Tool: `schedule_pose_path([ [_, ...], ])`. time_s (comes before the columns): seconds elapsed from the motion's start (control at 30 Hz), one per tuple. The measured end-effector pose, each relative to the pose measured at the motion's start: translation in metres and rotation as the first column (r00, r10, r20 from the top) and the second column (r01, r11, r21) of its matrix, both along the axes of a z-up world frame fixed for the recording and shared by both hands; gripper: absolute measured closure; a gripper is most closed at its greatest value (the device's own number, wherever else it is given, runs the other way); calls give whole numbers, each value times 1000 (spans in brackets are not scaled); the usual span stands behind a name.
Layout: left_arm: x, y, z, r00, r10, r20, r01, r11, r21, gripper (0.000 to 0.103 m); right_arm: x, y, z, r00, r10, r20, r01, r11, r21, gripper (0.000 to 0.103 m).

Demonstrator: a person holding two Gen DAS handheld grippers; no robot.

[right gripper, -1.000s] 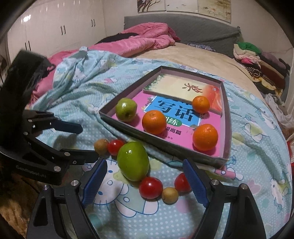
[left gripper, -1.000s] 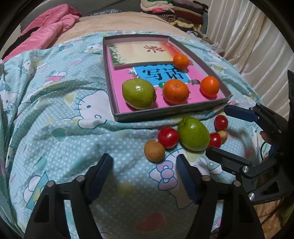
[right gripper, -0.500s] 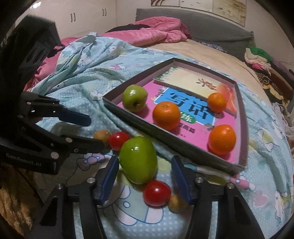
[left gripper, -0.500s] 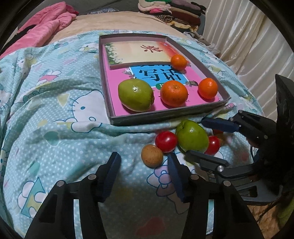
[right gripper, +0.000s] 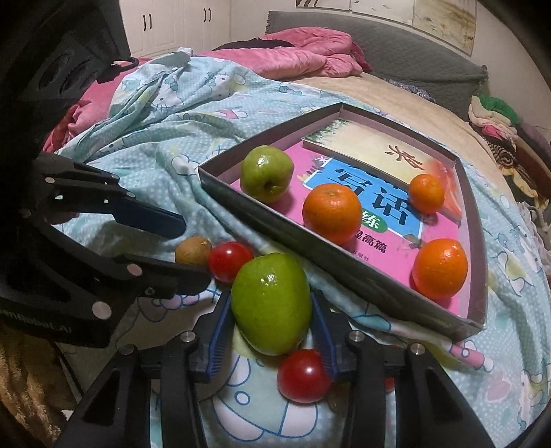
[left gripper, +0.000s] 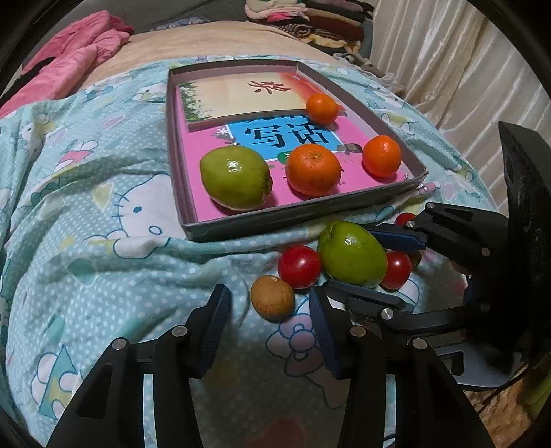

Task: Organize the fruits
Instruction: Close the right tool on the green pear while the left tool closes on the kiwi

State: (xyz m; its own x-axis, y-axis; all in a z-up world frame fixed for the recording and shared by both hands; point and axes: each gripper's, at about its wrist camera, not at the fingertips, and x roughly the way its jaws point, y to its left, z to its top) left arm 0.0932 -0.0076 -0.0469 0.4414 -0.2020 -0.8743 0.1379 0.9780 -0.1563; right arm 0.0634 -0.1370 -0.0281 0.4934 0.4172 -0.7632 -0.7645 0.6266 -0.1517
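Note:
A shallow box [left gripper: 303,215] [right gripper: 261,220] on the bed holds a green fruit [left gripper: 236,177] [right gripper: 267,173] and three oranges [left gripper: 313,169] [right gripper: 332,212]. On the blanket in front lie a second green fruit [left gripper: 351,254] [right gripper: 272,303], red tomatoes [left gripper: 299,266] [right gripper: 230,261] and a small brown fruit [left gripper: 272,297] [right gripper: 192,250]. My right gripper [right gripper: 270,341] [left gripper: 375,268] has its blue pads against both sides of that green fruit. My left gripper [left gripper: 268,331] [right gripper: 186,251] is open, with the brown fruit between its fingertips.
A pink quilt [right gripper: 292,55] and a light blue cartoon blanket [left gripper: 86,206] cover the bed. Folded clothes [left gripper: 310,17] are stacked at the far end. A cream curtain [left gripper: 447,69] hangs on the right. Another tomato [right gripper: 303,375] lies under my right gripper.
My right gripper moved forward and closed its pads onto the green fruit on the blanket. My left gripper advanced to the brown fruit and narrowed somewhat.

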Motion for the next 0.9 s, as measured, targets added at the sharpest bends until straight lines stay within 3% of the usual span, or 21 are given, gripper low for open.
schedule_pose_path([
  [0.1,4,0,-2,1000,-7,-4,7,1000,-8,58,0,-1,0,1000,-1,-3,1,1000,3,59],
  [0.33,5,1,-2,1000,-21,3,21,1000,-12,76,1,-4,4,1000,-5,-19,6,1000,23,59],
  [0.9,-12,13,31,995,26,93,-18,996,-92,76,-6,-25,37,999,-1,-37,9,977,211,59],
])
